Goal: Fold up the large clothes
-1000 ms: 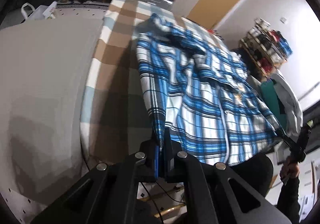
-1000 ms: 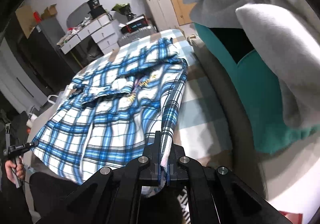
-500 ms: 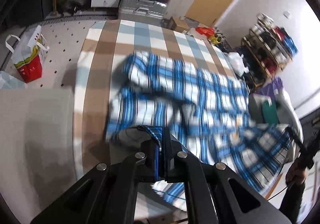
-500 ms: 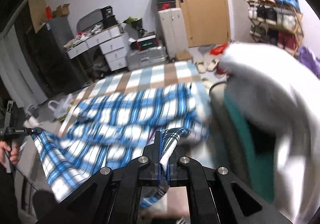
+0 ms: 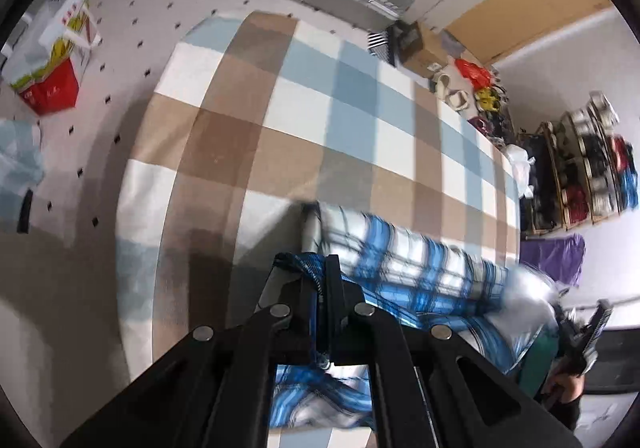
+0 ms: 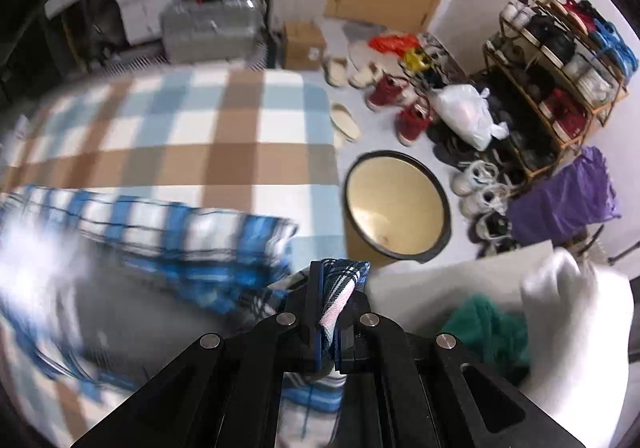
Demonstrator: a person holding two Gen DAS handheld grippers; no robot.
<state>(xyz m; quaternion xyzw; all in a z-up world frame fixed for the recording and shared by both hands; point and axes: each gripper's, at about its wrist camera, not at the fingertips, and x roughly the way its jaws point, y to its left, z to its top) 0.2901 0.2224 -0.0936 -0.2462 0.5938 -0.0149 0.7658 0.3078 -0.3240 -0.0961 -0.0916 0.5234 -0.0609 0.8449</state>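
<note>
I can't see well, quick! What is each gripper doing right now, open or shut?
Left gripper: shut on the blue plaid shirt.
Right gripper: shut on the same shirt's edge.

The blue plaid shirt (image 5: 404,264), which a second earlier lay spread flat across the checked blanket (image 5: 320,120), was doubled over on itself toward the blanket's far edge. The left gripper (image 5: 322,288) and right gripper (image 6: 328,304), each clamped on a near hem corner, carried that hem from the near edge over the shirt. More bare blanket and floor showed beyond; the cloth appeared motion-blurred.
</note>
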